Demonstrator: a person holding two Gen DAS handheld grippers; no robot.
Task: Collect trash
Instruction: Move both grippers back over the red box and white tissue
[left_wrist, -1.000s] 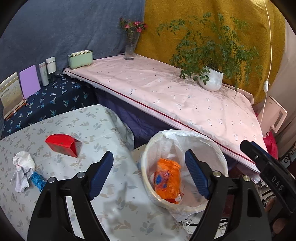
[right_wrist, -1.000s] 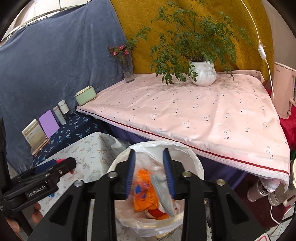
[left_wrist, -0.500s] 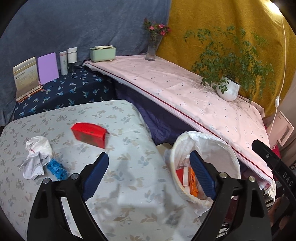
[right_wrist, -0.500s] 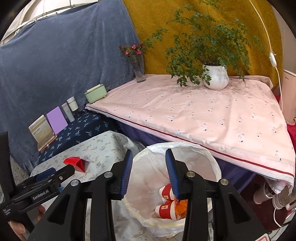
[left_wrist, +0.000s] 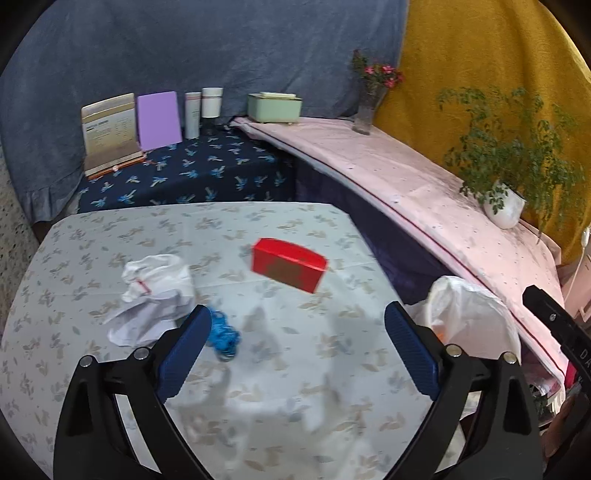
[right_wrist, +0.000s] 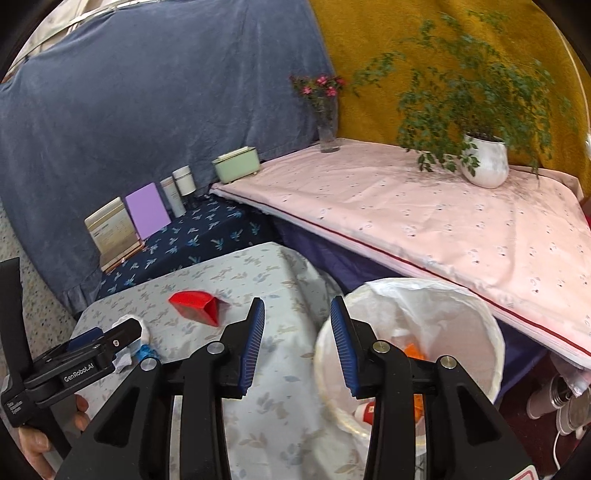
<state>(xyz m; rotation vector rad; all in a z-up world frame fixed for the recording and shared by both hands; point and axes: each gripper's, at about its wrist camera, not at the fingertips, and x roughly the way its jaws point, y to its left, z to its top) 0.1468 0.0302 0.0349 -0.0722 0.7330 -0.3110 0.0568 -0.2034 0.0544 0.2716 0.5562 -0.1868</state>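
A red box (left_wrist: 288, 263) lies on the floral-cloth table (left_wrist: 258, 369); it also shows in the right wrist view (right_wrist: 197, 302). A crumpled white paper (left_wrist: 153, 295) and a blue scrap (left_wrist: 223, 334) lie left of it. My left gripper (left_wrist: 297, 350) is open and empty, above the table just short of this trash. A bin with a white liner (right_wrist: 417, 343) stands off the table's right edge, with orange and red trash inside. My right gripper (right_wrist: 297, 345) is open and empty, over the table edge beside the bin's rim.
A pink-covered table (right_wrist: 424, 221) with a potted plant (right_wrist: 484, 162), flower vase (right_wrist: 327, 125) and green box (right_wrist: 236, 164) stands behind. A dark blue bench (left_wrist: 184, 177) holds books and bottles. The left gripper's body (right_wrist: 74, 365) shows in the right wrist view.
My left gripper has swung left from over the bin towards the trash on the table. My right gripper has opened wider and shifted left off the bin; what it held now lies in the bin.
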